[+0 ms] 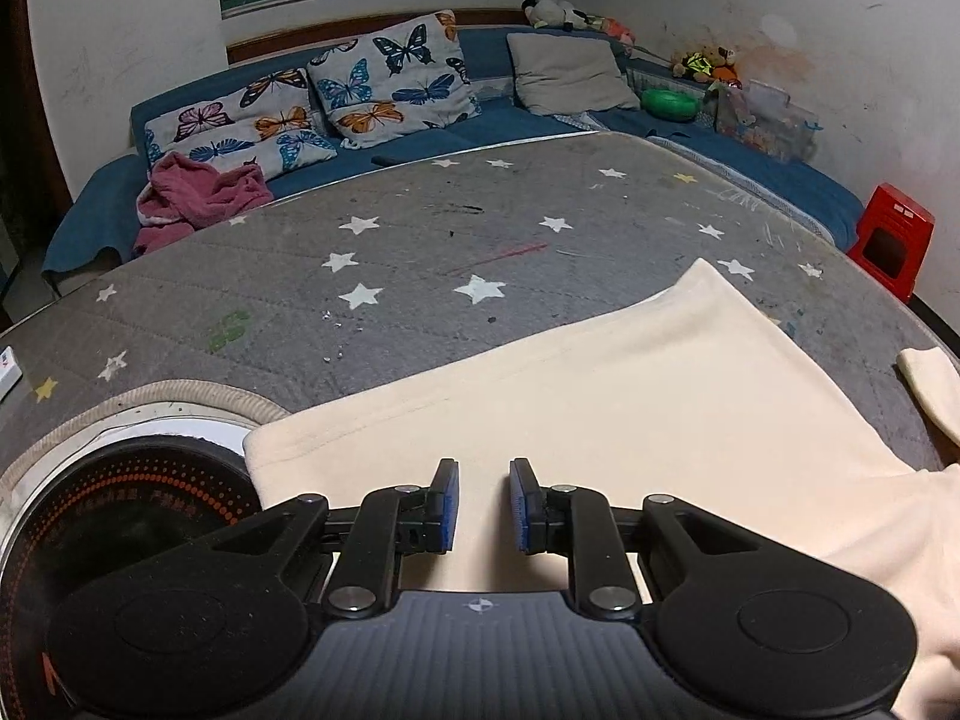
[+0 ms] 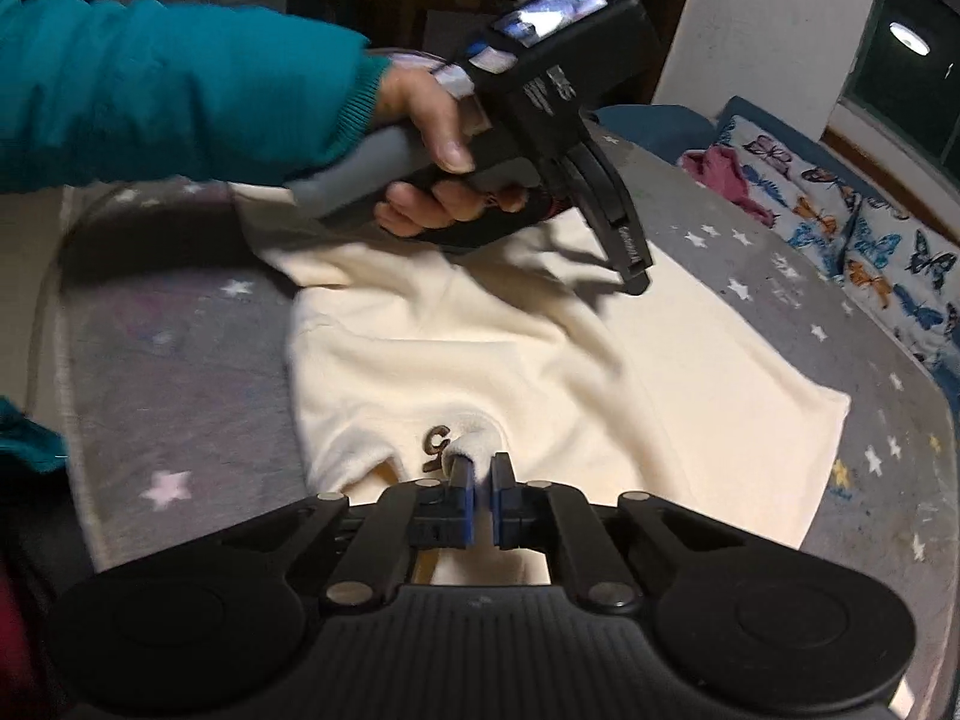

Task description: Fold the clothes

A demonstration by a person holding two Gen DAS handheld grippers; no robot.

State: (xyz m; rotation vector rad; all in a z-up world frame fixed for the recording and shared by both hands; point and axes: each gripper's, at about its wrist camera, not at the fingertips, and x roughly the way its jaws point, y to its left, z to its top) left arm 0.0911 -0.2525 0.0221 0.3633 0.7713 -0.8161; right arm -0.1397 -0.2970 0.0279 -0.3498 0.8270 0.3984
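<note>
A cream garment (image 1: 600, 390) lies spread on the grey star-patterned table cover (image 1: 420, 252). My left gripper (image 1: 485, 468) points down onto the garment's near part, jaws narrow with cream cloth filling the gap. In the right wrist view the left gripper (image 2: 636, 282) touches the garment (image 2: 480, 348) where creases run toward its tip. A hand (image 2: 432, 120) in a teal sleeve holds it. My right gripper (image 2: 480, 465) is shut on a small cream fold at the near edge, beside a brown letter emblem (image 2: 438, 444).
A round black hob (image 1: 120, 510) is set into the table at the left. A loose cream piece (image 1: 933, 384) lies at the right edge. Behind stand a blue sofa (image 1: 510, 120) with butterfly pillows (image 1: 384, 84), a pink garment (image 1: 198, 192) and a red stool (image 1: 894, 240).
</note>
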